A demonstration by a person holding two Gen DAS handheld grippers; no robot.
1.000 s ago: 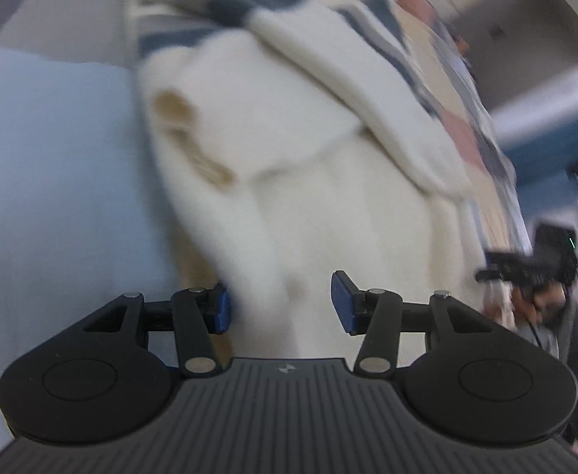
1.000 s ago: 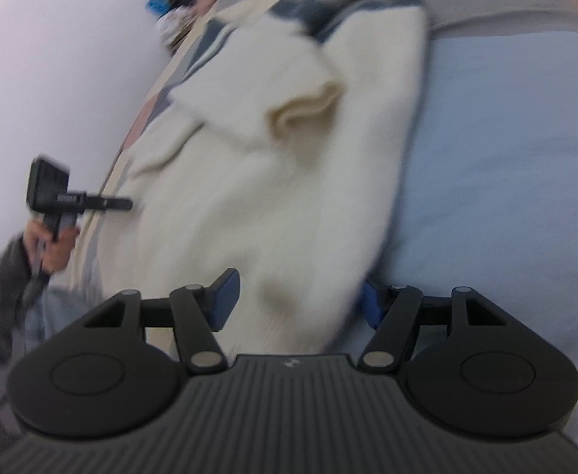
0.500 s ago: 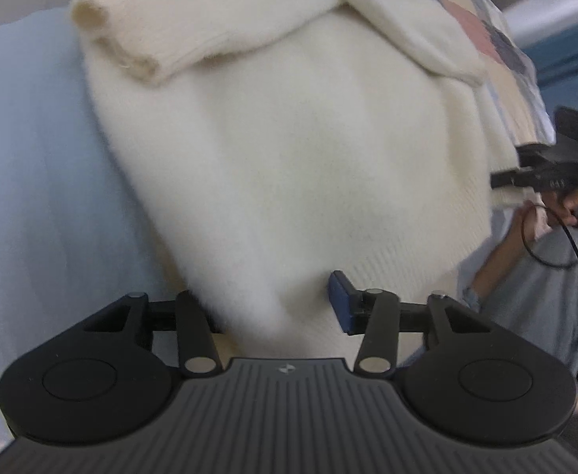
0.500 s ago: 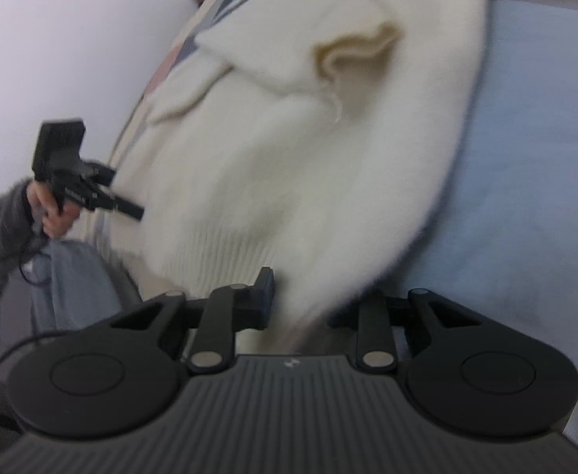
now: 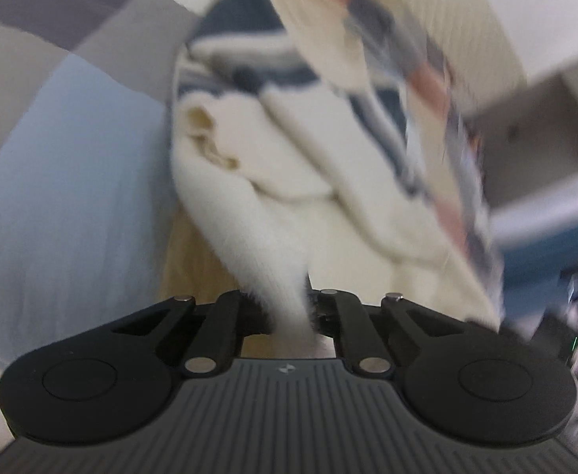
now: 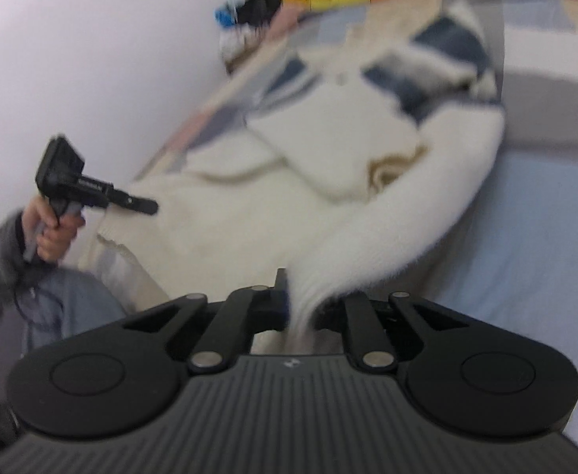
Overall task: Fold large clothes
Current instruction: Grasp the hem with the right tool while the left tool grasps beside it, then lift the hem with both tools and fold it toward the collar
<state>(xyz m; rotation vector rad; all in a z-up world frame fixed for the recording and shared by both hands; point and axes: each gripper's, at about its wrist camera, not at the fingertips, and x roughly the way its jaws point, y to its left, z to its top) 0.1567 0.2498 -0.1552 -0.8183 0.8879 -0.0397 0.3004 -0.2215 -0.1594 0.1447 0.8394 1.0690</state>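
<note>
Right wrist: blurred sweater [image 6: 249, 213] blocks bedding [image 6: 533, 213].

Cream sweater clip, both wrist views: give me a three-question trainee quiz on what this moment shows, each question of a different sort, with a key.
1. True or false: the left gripper is shut on the hem of the cream sweater.
2. Multiple choice: what lies directly under the sweater in the right wrist view? A) a wooden floor B) a light blue sheet C) a glass table
3. Fill in: the right gripper pinches the sweater's ____ edge.

Key
1. True; cream knit is squeezed between its closed jaws.
2. B
3. Ribbed; the ribbed knit bunches between the closed jaws, and the sweater's navy-striped part lies at the far end.
</note>
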